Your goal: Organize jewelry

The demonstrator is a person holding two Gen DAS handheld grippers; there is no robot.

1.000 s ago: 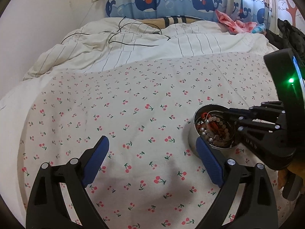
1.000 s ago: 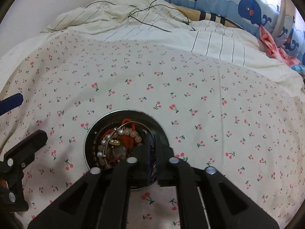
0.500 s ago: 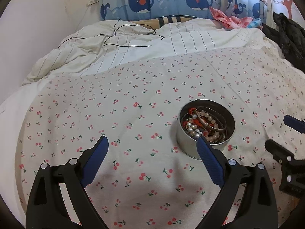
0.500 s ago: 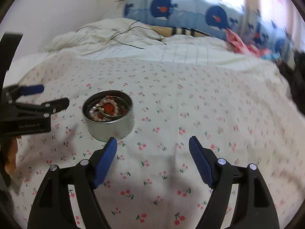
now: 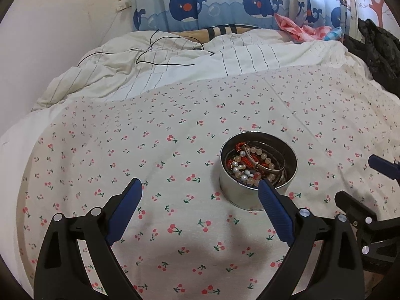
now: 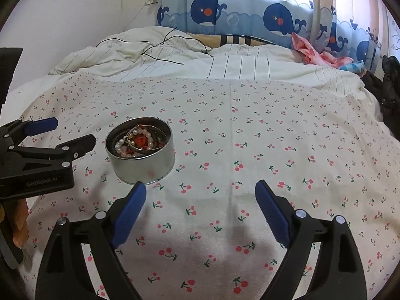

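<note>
Sitting mid-bed (image 5: 175, 237), tin (image 5: 258, 168) of jewelry (image 5: 252, 161) stood free; right gripper (image 6: 200, 195) jaws had just been opening, empty; left gripper (image 5: 200, 192) jaws wide apart, empty

place: home bedroom | evidence: bed (image 5: 175, 150); rumpled duvet (image 5: 150, 75); whale curtain (image 5: 225, 7)

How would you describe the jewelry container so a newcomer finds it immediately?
Start at the bed's cherry-print sheet. On it stands a low round metal tin, open-topped and filled with bead bracelets. It is the only object on that sheet.
</note>
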